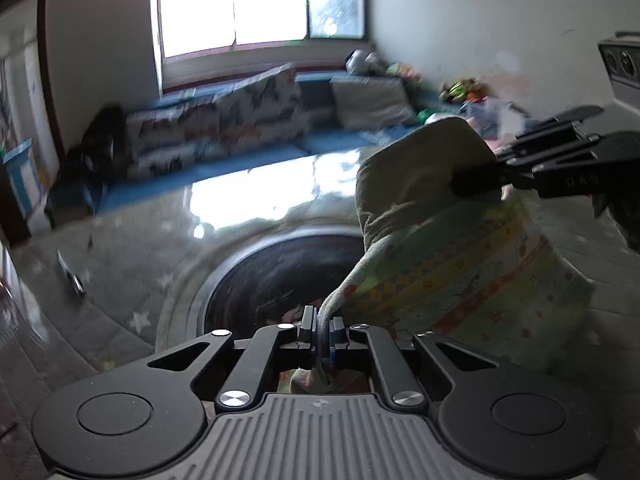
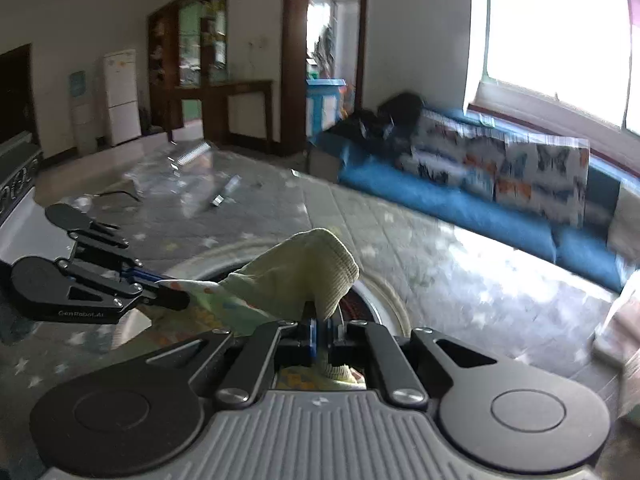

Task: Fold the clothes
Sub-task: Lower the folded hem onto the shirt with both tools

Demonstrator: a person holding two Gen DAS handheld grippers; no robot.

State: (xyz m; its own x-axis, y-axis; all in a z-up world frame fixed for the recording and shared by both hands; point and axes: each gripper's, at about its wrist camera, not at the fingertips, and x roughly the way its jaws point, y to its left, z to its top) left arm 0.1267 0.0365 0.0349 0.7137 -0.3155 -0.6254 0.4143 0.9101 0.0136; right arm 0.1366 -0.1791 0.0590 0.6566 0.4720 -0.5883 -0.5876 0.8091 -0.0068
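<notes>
A small patterned garment with a pale green ribbed cuff hangs in the air between both grippers. My left gripper is shut on its printed edge close to the lens. My right gripper enters the left wrist view from the right, shut on the green cuff. In the right wrist view, my right gripper pinches the green cuff, and my left gripper holds the printed part at the left. The lower part of the garment is hidden behind the gripper bodies.
Below lies a grey star-print cover with a round dark opening ringed in metal. A blue sofa with patterned cushions runs under the window. A white appliance stands at the right; a fridge stands far back.
</notes>
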